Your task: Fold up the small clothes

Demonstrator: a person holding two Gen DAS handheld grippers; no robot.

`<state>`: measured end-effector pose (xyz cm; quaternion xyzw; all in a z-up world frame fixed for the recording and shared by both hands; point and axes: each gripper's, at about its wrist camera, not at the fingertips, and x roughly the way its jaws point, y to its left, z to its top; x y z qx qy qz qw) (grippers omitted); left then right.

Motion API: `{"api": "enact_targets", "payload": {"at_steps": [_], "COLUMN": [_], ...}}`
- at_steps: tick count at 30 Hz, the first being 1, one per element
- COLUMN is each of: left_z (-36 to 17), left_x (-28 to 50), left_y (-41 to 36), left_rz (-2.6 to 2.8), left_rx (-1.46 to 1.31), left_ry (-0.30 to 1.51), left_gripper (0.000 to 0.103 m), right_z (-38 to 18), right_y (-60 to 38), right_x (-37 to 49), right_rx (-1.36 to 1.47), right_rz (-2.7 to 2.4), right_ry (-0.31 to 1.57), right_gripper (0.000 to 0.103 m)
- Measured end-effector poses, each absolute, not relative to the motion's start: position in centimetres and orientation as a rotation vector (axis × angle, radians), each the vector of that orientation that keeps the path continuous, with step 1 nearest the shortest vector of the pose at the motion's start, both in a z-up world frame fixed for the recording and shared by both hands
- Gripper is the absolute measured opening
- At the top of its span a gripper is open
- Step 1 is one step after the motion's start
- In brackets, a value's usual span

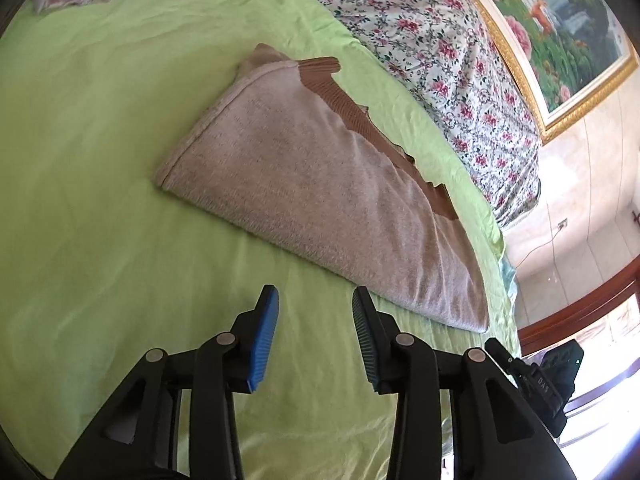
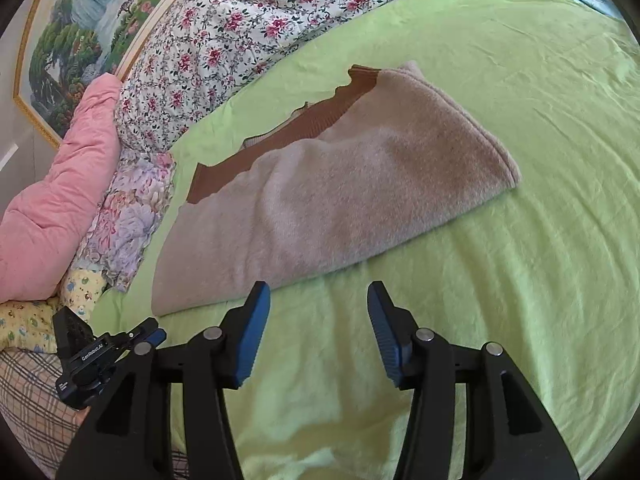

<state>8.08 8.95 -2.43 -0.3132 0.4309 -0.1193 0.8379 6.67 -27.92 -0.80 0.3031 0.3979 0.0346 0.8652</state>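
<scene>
A beige knitted garment (image 1: 320,184) with brown ribbed trim lies folded into a long flat shape on the green bedsheet (image 1: 100,160). In the left wrist view my left gripper (image 1: 316,296) is open just short of the garment's near edge, nothing between its blue pads. The right wrist view shows the same garment (image 2: 328,200) from its other side, brown trim along the far edge. My right gripper (image 2: 319,290) is open too, hovering over the sheet (image 2: 520,280) close to the garment's near edge, holding nothing.
A floral quilt (image 1: 440,60) is heaped along the far side of the bed under a framed landscape picture (image 1: 560,20). A pink duvet (image 2: 52,200) and patterned pillows (image 2: 128,220) lie at the left in the right wrist view. The other gripper (image 2: 92,356) shows at lower left.
</scene>
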Motion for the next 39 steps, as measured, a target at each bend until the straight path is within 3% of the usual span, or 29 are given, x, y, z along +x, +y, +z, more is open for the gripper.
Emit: {"api": "enact_targets", "payload": {"at_steps": [5, 19, 25, 29, 39], "left_z": [-2.8, -5.4, -5.1, -4.5, 3.2], "left_x": [8.7, 13.7, 16.4, 17.3, 17.8], "left_y": [9.1, 11.4, 12.1, 11.9, 2.9], "left_rz": [-0.229, -0.169, -0.098, -0.093, -0.259], "left_rx": [-0.684, -0.855, -0.842, -0.811, -0.507], "left_ry": [0.904, 0.817, 0.797, 0.784, 0.668], "left_gripper": [0.052, 0.052, 0.037, 0.011, 0.006], "right_z": [-0.8, -1.5, -1.5, -1.6, -0.5], "right_y": [-27.5, -26.8, -26.7, -27.2, -32.9], "right_x": [6.4, 6.6, 6.8, 7.4, 12.2], "right_rx": [0.625, 0.638, 0.644, 0.653, 0.729], "right_rz": [0.085, 0.124, 0.129, 0.137, 0.161], "right_ry": [0.837, 0.854, 0.853, 0.857, 0.803], "right_gripper": [0.054, 0.054, 0.054, 0.054, 0.054]}}
